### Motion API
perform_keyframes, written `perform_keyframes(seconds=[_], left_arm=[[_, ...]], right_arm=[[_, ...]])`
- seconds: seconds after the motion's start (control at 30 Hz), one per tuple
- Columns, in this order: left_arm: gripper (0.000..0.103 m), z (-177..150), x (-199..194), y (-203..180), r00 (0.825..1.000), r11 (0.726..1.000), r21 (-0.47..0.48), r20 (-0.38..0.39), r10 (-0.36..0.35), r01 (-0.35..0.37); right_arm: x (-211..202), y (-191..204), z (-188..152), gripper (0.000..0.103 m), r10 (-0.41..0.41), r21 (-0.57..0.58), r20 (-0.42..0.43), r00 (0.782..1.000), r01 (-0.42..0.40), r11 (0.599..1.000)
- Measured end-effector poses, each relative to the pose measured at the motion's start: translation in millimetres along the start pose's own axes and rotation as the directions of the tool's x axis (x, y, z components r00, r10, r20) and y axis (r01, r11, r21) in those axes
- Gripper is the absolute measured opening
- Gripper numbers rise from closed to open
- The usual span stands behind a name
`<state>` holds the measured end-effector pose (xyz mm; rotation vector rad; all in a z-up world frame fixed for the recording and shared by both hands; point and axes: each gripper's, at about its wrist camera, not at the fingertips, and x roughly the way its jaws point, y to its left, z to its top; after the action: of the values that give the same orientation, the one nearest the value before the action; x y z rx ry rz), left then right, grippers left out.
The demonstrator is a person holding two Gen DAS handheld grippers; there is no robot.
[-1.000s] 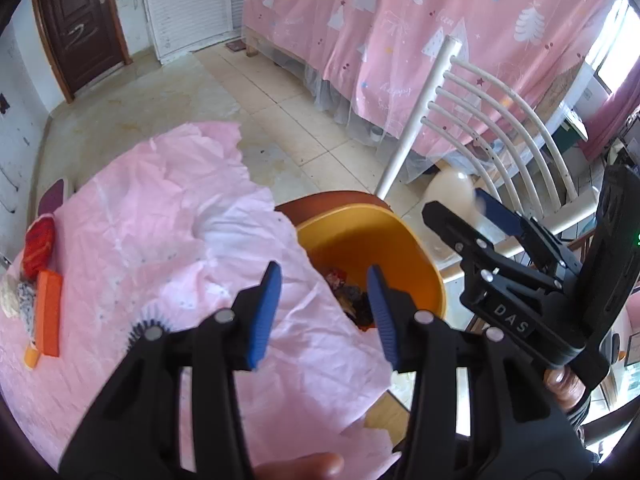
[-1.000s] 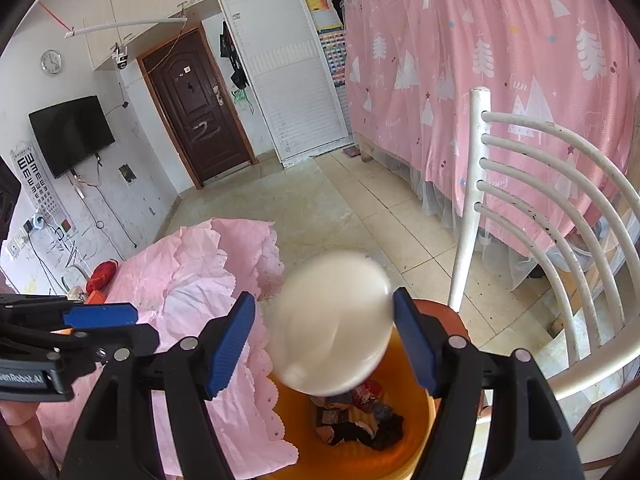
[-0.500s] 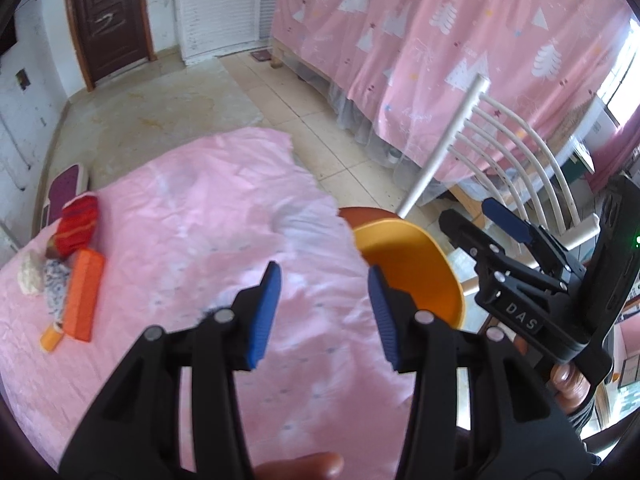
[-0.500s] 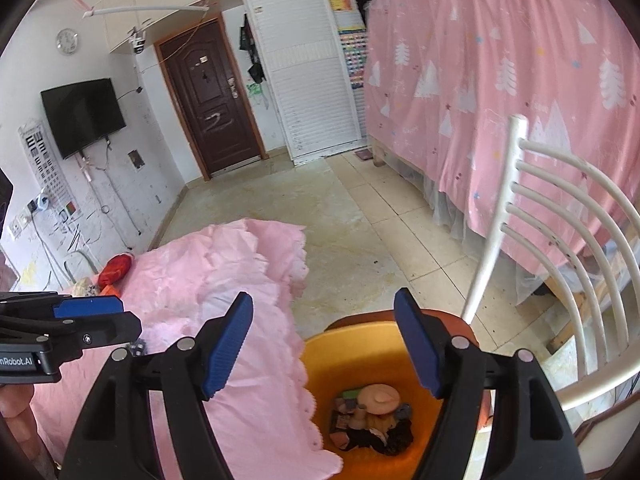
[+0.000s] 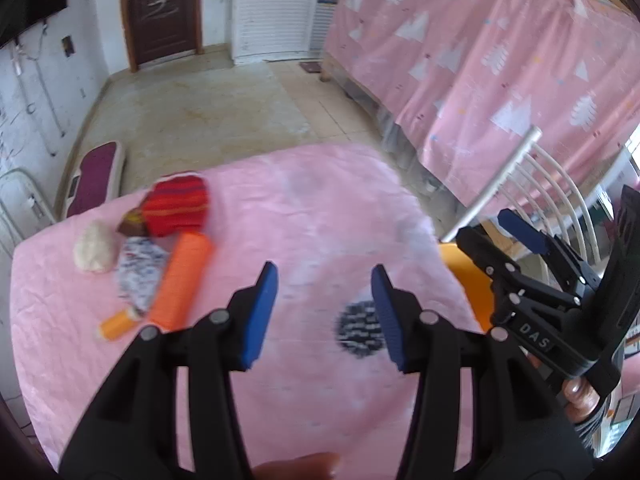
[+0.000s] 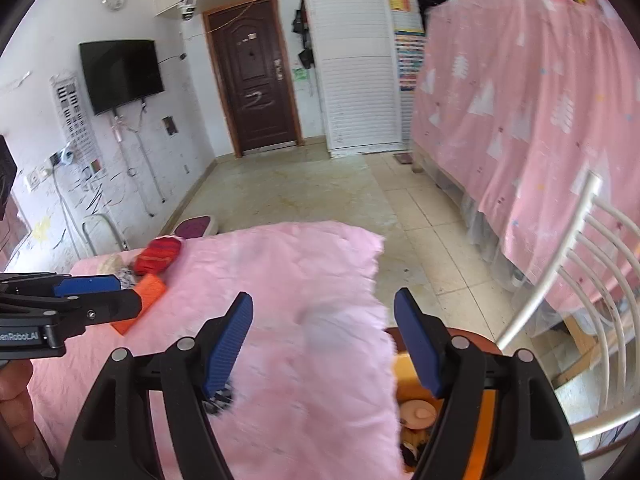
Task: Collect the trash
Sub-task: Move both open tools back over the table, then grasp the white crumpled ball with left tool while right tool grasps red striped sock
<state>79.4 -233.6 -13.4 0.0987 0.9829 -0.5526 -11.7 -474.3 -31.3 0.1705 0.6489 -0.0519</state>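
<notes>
A cluster of trash (image 5: 160,256) lies on the pink-covered bench (image 5: 304,208), well left of my left gripper (image 5: 324,312), whose empty jaws have just been widening. My right gripper (image 6: 324,344) gapes empty; the orange bin (image 6: 476,412) sits below it, with what looks like trash inside.

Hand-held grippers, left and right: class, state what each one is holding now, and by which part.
Nothing is held. The left hand-held gripper and the right hand-held gripper both stand open over the pink tablecloth, with no object between their pads.
</notes>
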Motion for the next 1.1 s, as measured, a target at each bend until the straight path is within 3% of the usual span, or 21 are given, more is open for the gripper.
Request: perform_keyframes(seconds=[0.17, 0.67, 1.1], left_arm=[[0.046, 1, -10, 38, 0.999, 0.999, -0.044, 0.019, 0.026, -0.025], [0.047, 12, -14, 134, 0.989, 0.977, -0.163, 0.030, 0.144, -0.137], [0.048, 18, 15, 199, 0.962, 0.927, -0.265, -0.024, 0.270, -0.267]], right_arm=[[12, 34, 15, 0.063, 0.032, -0.039, 0.002, 1.000, -0.031, 0.999], [67, 139, 45, 0.063, 0.128, -0.185, -0.098, 0.987, -0.144, 0.972], [125, 192, 61, 0.063, 0.173, -0.244, -0.173, 0.970, -0.213, 0.946]])
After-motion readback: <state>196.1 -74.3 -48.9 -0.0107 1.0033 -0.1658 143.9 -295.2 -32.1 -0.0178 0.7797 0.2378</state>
